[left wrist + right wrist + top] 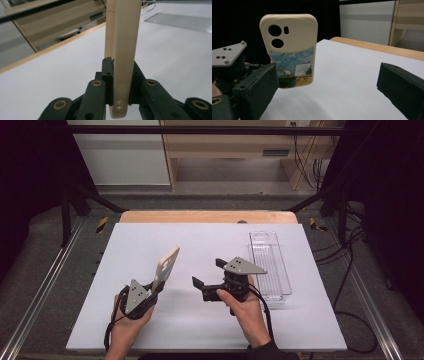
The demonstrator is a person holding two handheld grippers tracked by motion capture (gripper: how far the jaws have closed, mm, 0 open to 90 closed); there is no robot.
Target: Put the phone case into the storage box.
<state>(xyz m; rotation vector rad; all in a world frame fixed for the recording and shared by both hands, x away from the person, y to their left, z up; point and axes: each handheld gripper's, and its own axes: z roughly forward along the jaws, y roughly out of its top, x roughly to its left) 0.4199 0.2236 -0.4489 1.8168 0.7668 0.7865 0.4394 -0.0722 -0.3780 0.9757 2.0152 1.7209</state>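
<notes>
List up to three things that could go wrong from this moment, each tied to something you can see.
1. The left tool clamps the phone case only near its bottom end, so the tall, tilted case could pivot or slip out.
2. The right tool is open and aimed at the case; closing off-centre could knock it loose.
3. The clear tray lies close beside the right hand and might get bumped.

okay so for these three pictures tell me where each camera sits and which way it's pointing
High view: above the person's side, looking forward and down on the white table; shows both hands, the left gripper and right gripper, and a clear tray.
Left gripper view: on the left gripper, looking along its fingers clamped on the phone case edge-on.
Right gripper view: on the right gripper, facing the case's picture side between its open fingers.
All three views share the phone case.
</notes>
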